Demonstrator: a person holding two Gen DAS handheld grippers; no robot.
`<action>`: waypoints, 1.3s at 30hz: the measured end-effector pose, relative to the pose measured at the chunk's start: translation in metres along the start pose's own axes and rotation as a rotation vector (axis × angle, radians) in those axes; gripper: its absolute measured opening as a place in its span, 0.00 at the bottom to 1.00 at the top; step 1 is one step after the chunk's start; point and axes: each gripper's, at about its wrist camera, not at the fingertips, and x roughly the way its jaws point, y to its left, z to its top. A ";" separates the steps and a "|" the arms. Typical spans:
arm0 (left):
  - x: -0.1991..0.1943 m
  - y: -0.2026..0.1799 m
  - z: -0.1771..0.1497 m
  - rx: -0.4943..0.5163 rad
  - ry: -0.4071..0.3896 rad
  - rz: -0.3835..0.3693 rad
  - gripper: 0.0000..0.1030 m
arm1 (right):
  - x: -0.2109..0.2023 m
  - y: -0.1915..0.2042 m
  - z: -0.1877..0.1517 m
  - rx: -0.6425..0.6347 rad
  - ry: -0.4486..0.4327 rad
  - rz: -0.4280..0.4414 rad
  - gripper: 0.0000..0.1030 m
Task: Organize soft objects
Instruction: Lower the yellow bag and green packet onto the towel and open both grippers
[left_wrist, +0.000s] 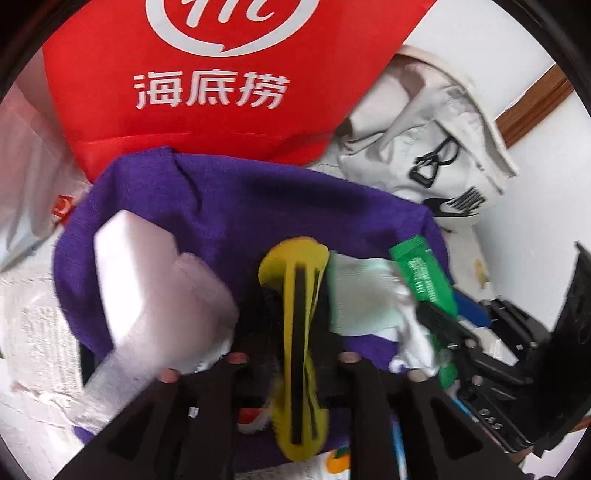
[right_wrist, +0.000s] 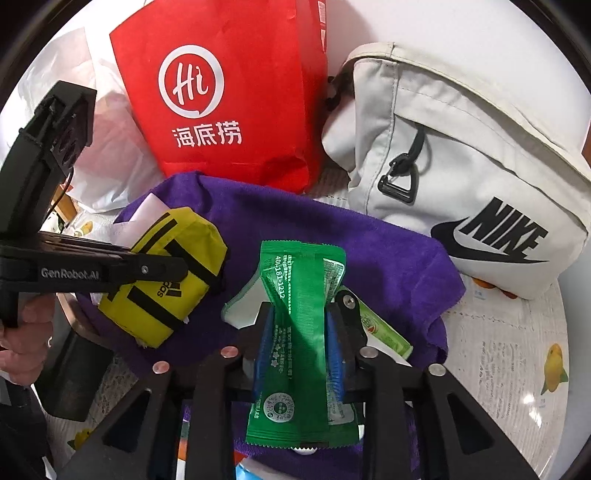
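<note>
My left gripper (left_wrist: 291, 354) is shut on a yellow Adidas pouch (left_wrist: 295, 332), held just above a purple towel (left_wrist: 229, 206); the same pouch (right_wrist: 162, 277) and left gripper (right_wrist: 147, 267) show at the left of the right wrist view. My right gripper (right_wrist: 299, 332) is shut on a green foil packet (right_wrist: 299, 332), held over the purple towel (right_wrist: 369, 251). In the left wrist view that green packet (left_wrist: 424, 273) and right gripper (left_wrist: 461, 339) appear at right. A white packet (left_wrist: 155, 280) lies on the towel by the left finger.
A red Haidilao bag (right_wrist: 221, 92) stands behind the towel. A grey-white Nike bag (right_wrist: 461, 177) lies at back right. White plastic bags (right_wrist: 107, 147) sit at back left. A pale green-white packet (left_wrist: 362, 291) lies on the towel. A printed tablecloth (right_wrist: 517, 350) covers the table.
</note>
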 end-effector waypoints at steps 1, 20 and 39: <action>-0.001 0.000 0.001 0.010 -0.008 0.035 0.29 | 0.000 0.001 0.000 -0.005 -0.003 -0.006 0.32; -0.073 -0.008 -0.022 0.090 -0.137 0.238 0.67 | -0.043 0.002 -0.006 0.025 -0.055 -0.029 0.65; -0.222 -0.062 -0.188 0.064 -0.359 0.373 0.93 | -0.207 0.071 -0.102 0.049 -0.182 -0.109 0.92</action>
